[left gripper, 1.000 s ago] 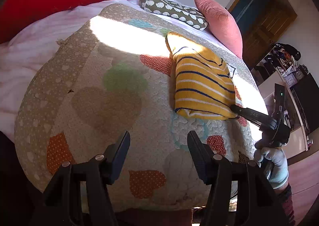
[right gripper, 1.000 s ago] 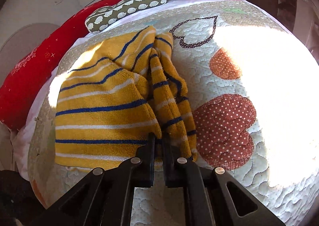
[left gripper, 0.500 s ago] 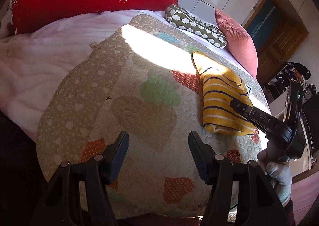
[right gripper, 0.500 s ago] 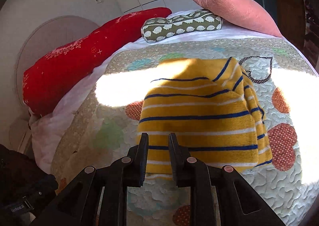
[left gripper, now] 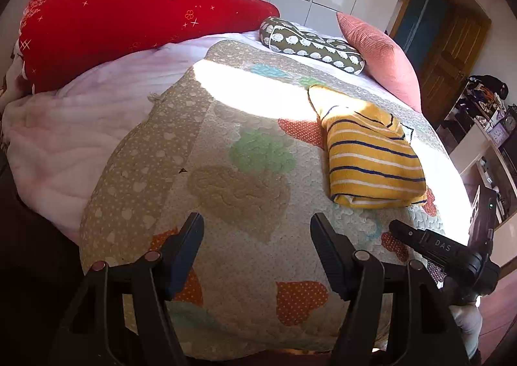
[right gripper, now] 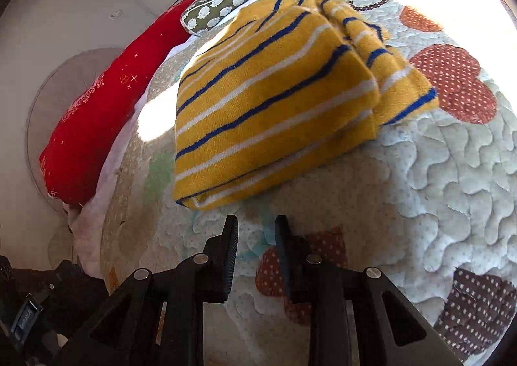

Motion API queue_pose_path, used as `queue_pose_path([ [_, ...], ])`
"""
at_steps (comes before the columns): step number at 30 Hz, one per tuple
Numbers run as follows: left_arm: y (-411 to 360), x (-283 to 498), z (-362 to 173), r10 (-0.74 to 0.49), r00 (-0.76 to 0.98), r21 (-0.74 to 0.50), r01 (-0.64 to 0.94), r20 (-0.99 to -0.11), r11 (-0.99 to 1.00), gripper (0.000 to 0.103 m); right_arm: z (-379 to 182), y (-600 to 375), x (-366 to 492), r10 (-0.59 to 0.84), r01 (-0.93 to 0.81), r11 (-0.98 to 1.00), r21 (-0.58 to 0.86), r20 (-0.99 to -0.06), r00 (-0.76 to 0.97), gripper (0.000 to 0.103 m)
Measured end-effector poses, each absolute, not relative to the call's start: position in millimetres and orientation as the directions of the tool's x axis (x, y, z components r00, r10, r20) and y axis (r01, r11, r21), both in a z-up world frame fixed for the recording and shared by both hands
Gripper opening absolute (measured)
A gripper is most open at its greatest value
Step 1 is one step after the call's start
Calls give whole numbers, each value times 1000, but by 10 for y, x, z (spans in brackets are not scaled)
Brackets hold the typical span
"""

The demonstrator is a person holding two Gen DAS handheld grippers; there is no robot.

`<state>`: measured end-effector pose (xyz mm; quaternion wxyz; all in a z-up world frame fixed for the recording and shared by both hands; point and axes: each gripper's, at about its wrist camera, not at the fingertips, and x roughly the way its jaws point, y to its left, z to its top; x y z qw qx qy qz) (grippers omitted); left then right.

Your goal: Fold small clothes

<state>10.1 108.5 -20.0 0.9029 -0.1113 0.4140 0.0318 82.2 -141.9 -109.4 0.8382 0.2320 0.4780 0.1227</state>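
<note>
A small yellow garment with blue and white stripes [left gripper: 371, 156] lies folded on the quilt, toward the right in the left wrist view. In the right wrist view the same garment [right gripper: 274, 91] fills the middle, its folded edge a short way beyond the fingertips. My right gripper [right gripper: 256, 225] hovers over bare quilt just short of that edge, jaws opening, nothing between them. It also shows as a black tool [left gripper: 429, 245] low at the right. My left gripper [left gripper: 257, 225] hangs wide over the quilt's near part, jaws opening and empty, well left of the garment.
The patchwork quilt [left gripper: 226, 188] with heart patches covers a bed. A red pillow [left gripper: 129, 26], a green patterned cushion [left gripper: 310, 46] and a pink pillow [left gripper: 381, 56] line the far side. White bedding [left gripper: 80, 114] lies left. A wooden door and cluttered shelves [left gripper: 484, 114] stand right.
My right gripper has let go of the garment's edge and drawn back from it, jaws parting. The garment now lies folded by itself. The left view has swung to the left.
</note>
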Motion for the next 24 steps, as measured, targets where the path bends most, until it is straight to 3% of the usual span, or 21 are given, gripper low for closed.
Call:
queue_pose_path([
  [4,749,37,-88,7,690,-91,-105,-724,990,72,-841,-1580,401,249,44,937,347,-749,614,43],
  [7,513,-3,-4,12,710,-60,-76,-704,995,78,-759,-1741,158,182,94,941,325,-721,669,53],
  [13,160,-111,112,25,743,-30,-60,-669,998,87,-743,-1851,-33,171,90,944,319,-702,692,53],
  [24,-190,-130,-14,27,707,42,5,-706,999,87,-817,-1916,-122,152,89,952,294,-702,695,58],
])
